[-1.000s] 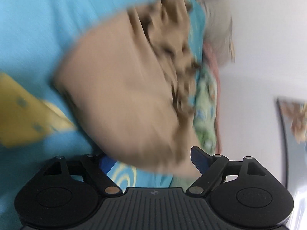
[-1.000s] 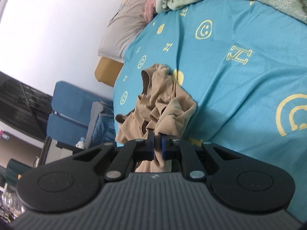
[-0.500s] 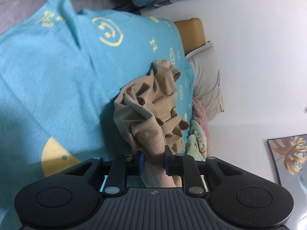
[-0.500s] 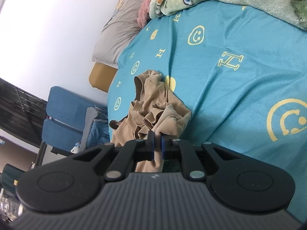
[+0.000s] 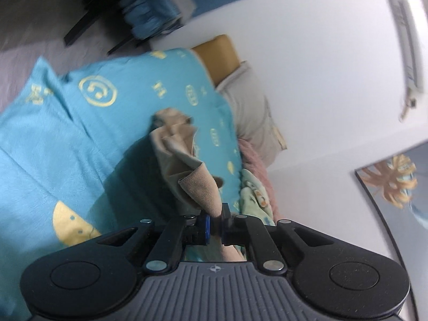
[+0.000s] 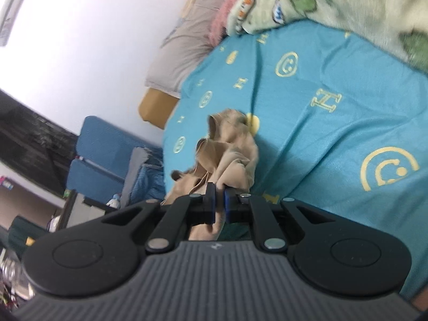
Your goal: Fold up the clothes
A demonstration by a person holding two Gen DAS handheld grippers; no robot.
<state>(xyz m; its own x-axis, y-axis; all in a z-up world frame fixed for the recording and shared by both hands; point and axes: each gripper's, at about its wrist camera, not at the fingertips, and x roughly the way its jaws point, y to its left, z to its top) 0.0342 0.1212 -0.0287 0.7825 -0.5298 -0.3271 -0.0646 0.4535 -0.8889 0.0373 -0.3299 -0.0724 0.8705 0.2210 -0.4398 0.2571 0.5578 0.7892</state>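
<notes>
While lifting off the teal bedsheet (image 5: pixel 67 147), tan garment (image 5: pixel 182 157) hangs bunched between both clamps; may tangle or drag. Left gripper (image 5: pixel 215 220) and right gripper (image 6: pixel 220 203) pinch thin folds; may slip.

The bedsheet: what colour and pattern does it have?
Turquoise bedsheet with yellow smiley and letter motifs; clearest in the right wrist view.

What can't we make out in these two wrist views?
- Left wrist: what kind of piece the tan garment is; it hangs bunched and motion-blurred.
- Left wrist: the garment's end behind the left gripper, covered by the gripper body.
- Right wrist: the hem below the right gripper, hidden by its fingers.
</notes>
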